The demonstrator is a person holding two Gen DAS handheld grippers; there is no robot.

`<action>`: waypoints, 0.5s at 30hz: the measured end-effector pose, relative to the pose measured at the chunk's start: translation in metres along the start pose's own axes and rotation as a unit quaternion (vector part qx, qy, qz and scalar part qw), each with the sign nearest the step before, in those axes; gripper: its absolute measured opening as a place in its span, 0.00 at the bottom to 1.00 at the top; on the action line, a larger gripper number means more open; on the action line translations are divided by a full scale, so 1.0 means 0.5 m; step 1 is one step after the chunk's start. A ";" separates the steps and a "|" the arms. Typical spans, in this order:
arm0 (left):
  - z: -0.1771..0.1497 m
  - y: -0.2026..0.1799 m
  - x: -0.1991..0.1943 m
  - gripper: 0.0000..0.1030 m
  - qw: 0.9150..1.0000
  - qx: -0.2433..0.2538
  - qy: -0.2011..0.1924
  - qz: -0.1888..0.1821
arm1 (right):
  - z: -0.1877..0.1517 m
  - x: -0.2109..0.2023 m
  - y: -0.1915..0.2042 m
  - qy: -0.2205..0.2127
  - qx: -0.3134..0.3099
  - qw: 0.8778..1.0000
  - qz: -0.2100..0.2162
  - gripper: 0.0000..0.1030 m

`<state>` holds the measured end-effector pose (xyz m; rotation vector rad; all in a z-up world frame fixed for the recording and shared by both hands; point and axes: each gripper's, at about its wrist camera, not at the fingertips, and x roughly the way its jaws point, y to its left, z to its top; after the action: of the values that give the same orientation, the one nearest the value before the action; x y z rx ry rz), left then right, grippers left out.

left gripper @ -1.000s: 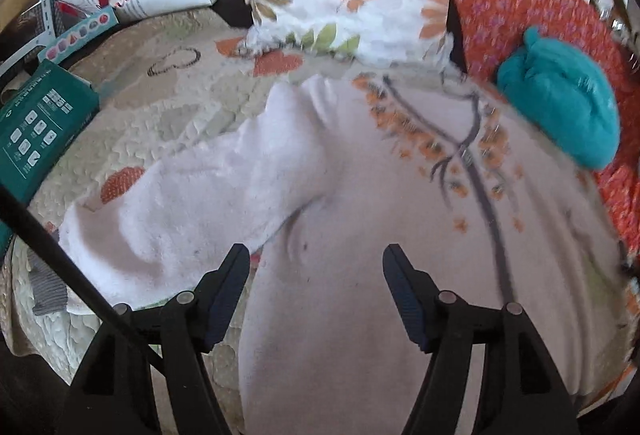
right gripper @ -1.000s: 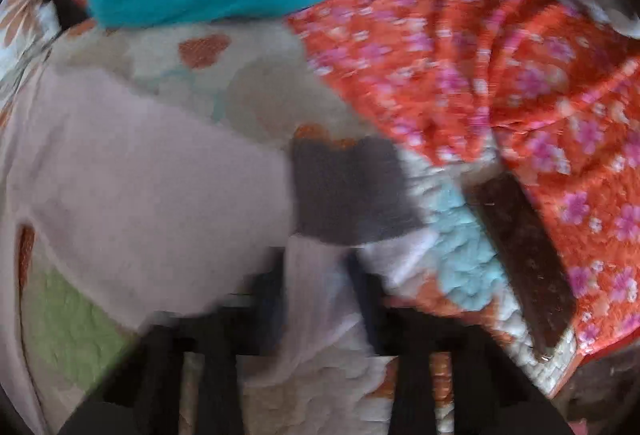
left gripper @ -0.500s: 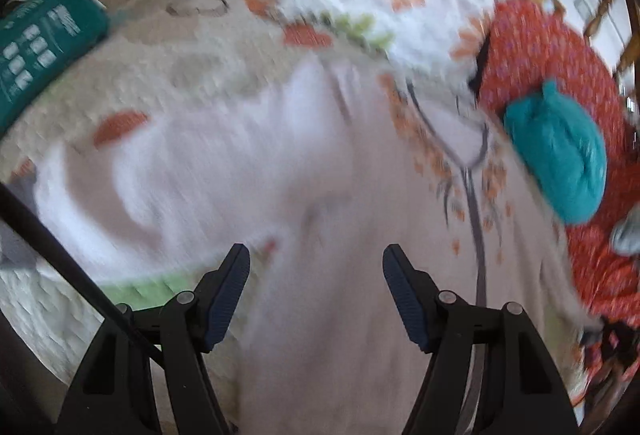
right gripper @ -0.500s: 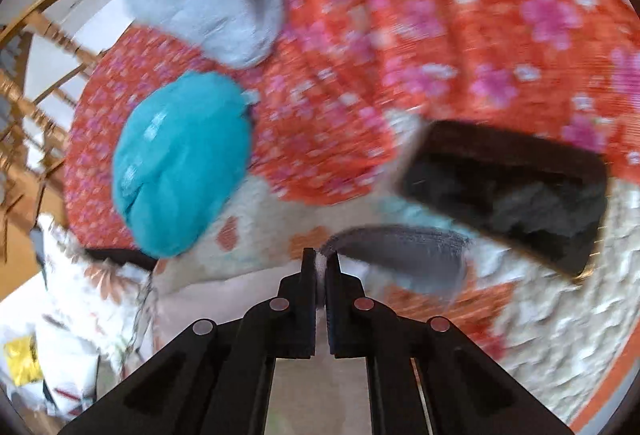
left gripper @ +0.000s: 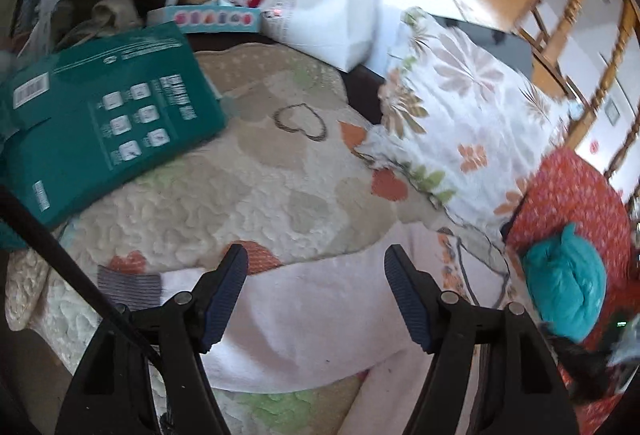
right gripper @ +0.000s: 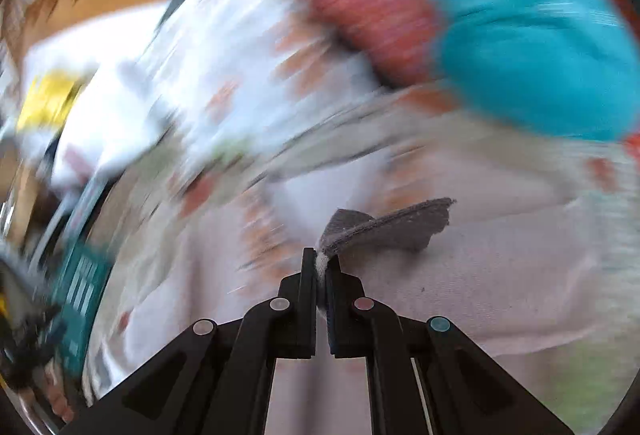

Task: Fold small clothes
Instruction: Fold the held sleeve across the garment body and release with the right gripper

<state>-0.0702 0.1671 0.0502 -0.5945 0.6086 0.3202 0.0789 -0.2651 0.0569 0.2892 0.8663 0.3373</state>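
A small pale pink top (left gripper: pixel 320 315) with an orange and grey print lies on the quilted bed cover (left gripper: pixel 260 203). Its left sleeve stretches left and ends in a grey cuff (left gripper: pixel 128 285). My left gripper (left gripper: pixel 316 275) is open and empty, hovering over that sleeve. In the right wrist view my right gripper (right gripper: pixel 320 267) is shut on the other sleeve's grey cuff (right gripper: pixel 384 229) and holds it above the top's body (right gripper: pixel 460 275). That view is motion-blurred.
A green box (left gripper: pixel 100 131) lies at the left of the bed. A white bag (left gripper: pixel 320 3) stands at the back. A floral pillow (left gripper: pixel 460 123) and a red flowered cushion (left gripper: pixel 568 203) with a balled teal garment (left gripper: pixel 564 283) sit at the right.
My right gripper has swung the grey cuff from the right edge over the top's body. My left gripper has moved left, over the left sleeve.
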 end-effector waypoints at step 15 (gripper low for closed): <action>0.011 0.054 0.013 0.68 0.998 -0.048 0.027 -0.009 | -0.170 0.173 0.214 0.145 -0.192 0.969 0.065 0.41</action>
<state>-0.0749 0.1926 0.0384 -0.7014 0.6414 0.3183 0.0462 -0.1236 -0.0141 -0.0674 1.0481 0.6713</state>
